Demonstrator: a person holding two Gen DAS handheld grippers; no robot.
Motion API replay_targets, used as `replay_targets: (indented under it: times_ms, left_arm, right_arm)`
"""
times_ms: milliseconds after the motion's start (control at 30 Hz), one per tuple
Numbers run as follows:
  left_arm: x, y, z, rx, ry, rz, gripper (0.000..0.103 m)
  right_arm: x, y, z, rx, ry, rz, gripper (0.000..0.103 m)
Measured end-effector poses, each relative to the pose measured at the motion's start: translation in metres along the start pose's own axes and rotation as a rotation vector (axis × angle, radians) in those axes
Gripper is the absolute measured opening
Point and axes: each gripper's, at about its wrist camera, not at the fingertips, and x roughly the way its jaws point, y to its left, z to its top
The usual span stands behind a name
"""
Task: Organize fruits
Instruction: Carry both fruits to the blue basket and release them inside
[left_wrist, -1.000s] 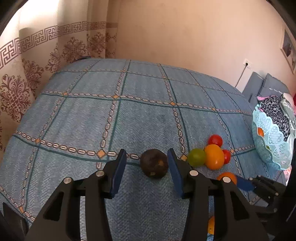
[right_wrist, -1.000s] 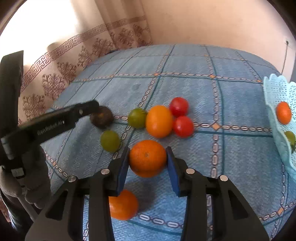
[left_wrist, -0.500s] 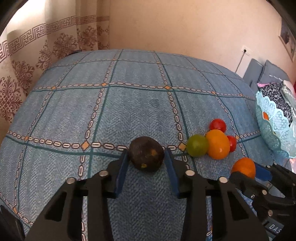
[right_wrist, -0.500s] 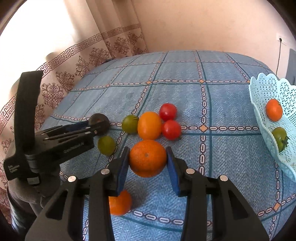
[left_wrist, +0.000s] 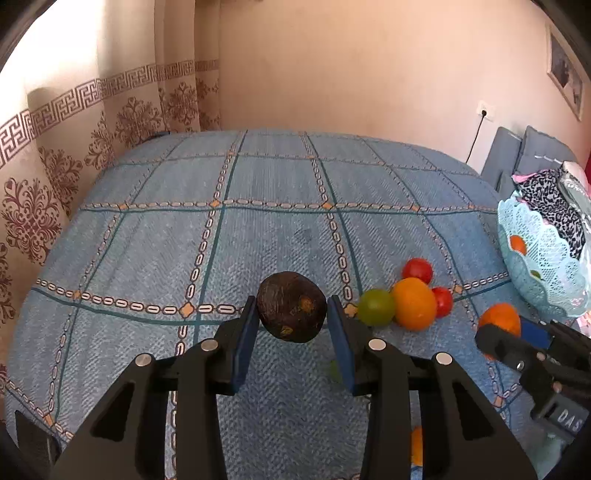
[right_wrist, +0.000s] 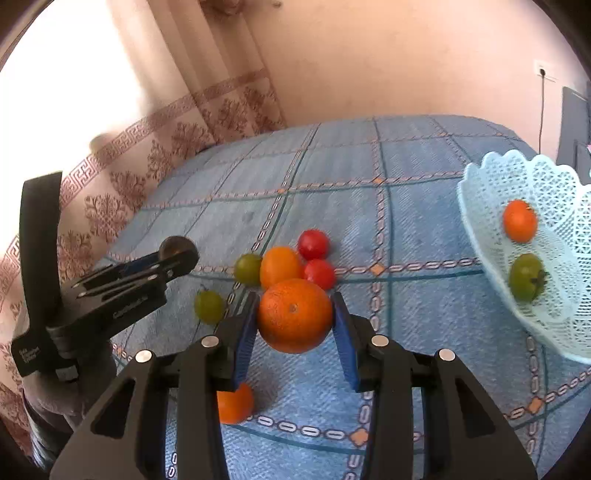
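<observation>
My left gripper is shut on a dark brown fruit and holds it above the blue bedspread. My right gripper is shut on a large orange, lifted off the bed. The light blue lace basket stands at the right and holds a small orange fruit and a green tomato. On the bed lie an orange, two red tomatoes, two green fruits and a small orange. The left gripper shows in the right wrist view.
The blue chequered bedspread covers the bed. A patterned curtain hangs at the left. Blue cushions and patterned cloth lie behind the basket. A wall socket with a cable is at the back right.
My left gripper closed on the dark fruit and lifted it off the bed. My right gripper rose with the orange and moved toward the basket.
</observation>
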Motion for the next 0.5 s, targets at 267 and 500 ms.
replay_targets:
  times_ms: [267,500]
  left_arm:
    - [-0.033,-0.024,0.009,0.025,-0.061,-0.014,0.038]
    - [-0.059,-0.055,0.018,0.066,-0.109,-0.050,0.038]
  right_arm:
    - [-0.036,-0.023,0.014,0.032,-0.085,-0.046,0.040]
    - [-0.072,-0.064,0.019,0.081,-0.154,-0.135,0.040]
